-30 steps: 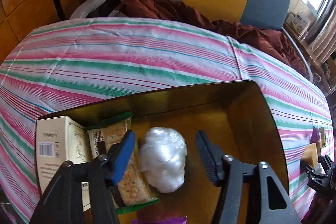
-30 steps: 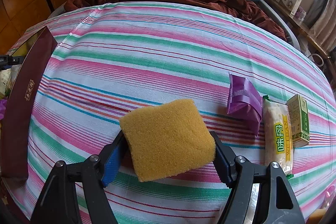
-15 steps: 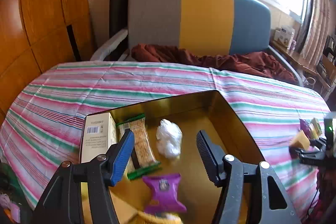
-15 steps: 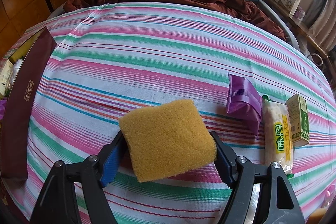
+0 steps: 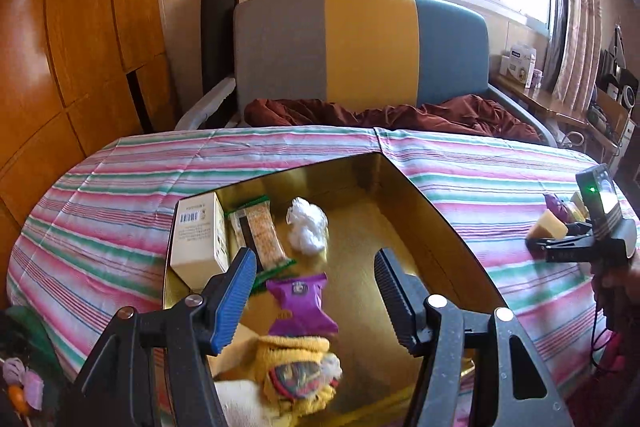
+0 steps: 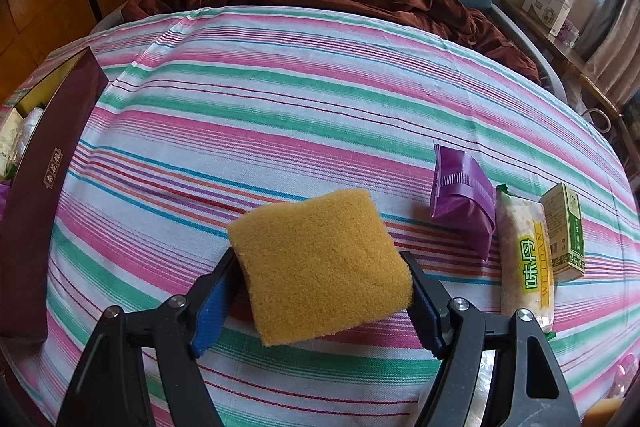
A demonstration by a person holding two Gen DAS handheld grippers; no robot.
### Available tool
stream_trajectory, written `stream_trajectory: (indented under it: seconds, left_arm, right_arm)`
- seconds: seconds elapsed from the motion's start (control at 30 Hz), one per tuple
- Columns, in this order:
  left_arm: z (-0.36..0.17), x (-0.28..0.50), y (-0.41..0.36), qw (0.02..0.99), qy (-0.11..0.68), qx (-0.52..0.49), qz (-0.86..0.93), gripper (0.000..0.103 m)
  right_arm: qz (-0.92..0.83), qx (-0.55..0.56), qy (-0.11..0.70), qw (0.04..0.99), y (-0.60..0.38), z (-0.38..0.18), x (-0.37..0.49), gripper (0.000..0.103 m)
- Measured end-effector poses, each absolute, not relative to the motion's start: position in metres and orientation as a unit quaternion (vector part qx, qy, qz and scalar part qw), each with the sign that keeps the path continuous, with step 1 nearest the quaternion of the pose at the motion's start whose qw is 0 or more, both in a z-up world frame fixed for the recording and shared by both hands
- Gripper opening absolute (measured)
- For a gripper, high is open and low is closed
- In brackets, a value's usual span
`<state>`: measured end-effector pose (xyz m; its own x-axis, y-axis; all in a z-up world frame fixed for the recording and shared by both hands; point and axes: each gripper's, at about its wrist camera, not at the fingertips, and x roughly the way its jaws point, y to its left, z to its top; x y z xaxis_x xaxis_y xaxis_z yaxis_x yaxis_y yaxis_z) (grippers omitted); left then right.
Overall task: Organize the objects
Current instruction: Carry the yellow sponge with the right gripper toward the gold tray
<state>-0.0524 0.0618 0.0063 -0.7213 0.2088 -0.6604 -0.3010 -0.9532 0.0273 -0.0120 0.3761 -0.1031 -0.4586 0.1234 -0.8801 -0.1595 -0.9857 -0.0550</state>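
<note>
Right gripper (image 6: pixel 320 299): jaws clamped on 1 yellow sponge (image 6: pixel 320 267), held above the striped tablecloth (image 6: pixel 280 115). Left gripper (image 5: pixel 316 287): jaws apart, holding nothing, above the gold-lined box (image 5: pixel 432 227). Box contents: 1 cream carton (image 5: pixel 198 239), 1 cracker pack (image 5: pixel 260 235), 1 white plastic wad (image 5: pixel 307 229), 1 purple packet (image 5: pixel 302 303). On the cloth beside the sponge: 1 purple pouch (image 6: pixel 464 199), 1 rice-cracker pack (image 6: pixel 528 259), 1 green carton (image 6: pixel 564 231).

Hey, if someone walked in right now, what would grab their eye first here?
Probably the yellow sponge gripped in the right tongs above the striped tablecloth. Next, the gold-lined box under the open, empty left tongs, holding a purple snack packet, a white plastic wad and a cream carton.
</note>
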Motion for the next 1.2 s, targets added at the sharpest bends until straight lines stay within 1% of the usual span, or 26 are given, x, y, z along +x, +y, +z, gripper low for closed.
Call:
stream_trajectory:
  seconds: [0.27, 0.37, 0.47, 0.6, 0.73, 0.83, 1.0, 1.2]
  left_arm:
    - [0.006, -0.037, 0.056, 0.141, 0.071, -0.338, 0.928, 0.062]
    - [0.006, -0.034, 0.051, 0.146, 0.065, -0.338, 0.928, 0.062]
    - [0.005, -0.034, 0.050, 0.147, 0.061, -0.339, 0.927, 0.062]
    - [0.002, -0.034, 0.045, 0.149, 0.051, -0.343, 0.926, 0.062]
    - [0.000, -0.034, 0.041, 0.149, 0.043, -0.346, 0.925, 0.062]
    - [-0.001, -0.035, 0.036, 0.147, 0.038, -0.348, 0.925, 0.062]
    - [-0.003, -0.037, 0.022, 0.142, 0.025, -0.350, 0.926, 0.062]
    - [0.000, -0.042, -0.006, 0.119, -0.005, -0.345, 0.931, 0.062]
  right_arm:
    - [0.849, -0.519, 0.028, 0.096, 0.376, -0.102, -0.014, 0.076]
    - [0.845, -0.524, 0.038, 0.102, 0.370, -0.097, -0.014, 0.071]
    - [0.852, -0.513, 0.060, 0.083, 0.356, -0.085, -0.012, 0.070]
    - [0.874, -0.479, 0.071, 0.044, 0.324, -0.054, -0.011, 0.070]
    - [0.890, -0.452, 0.060, -0.004, 0.284, -0.024, -0.016, 0.070]
    - [0.895, -0.441, 0.051, -0.038, 0.251, -0.011, -0.019, 0.070]
    - [0.893, -0.440, 0.033, -0.088, 0.202, -0.004, -0.023, 0.070]
    - [0.881, -0.454, 0.008, -0.133, 0.157, -0.010, -0.033, 0.070]
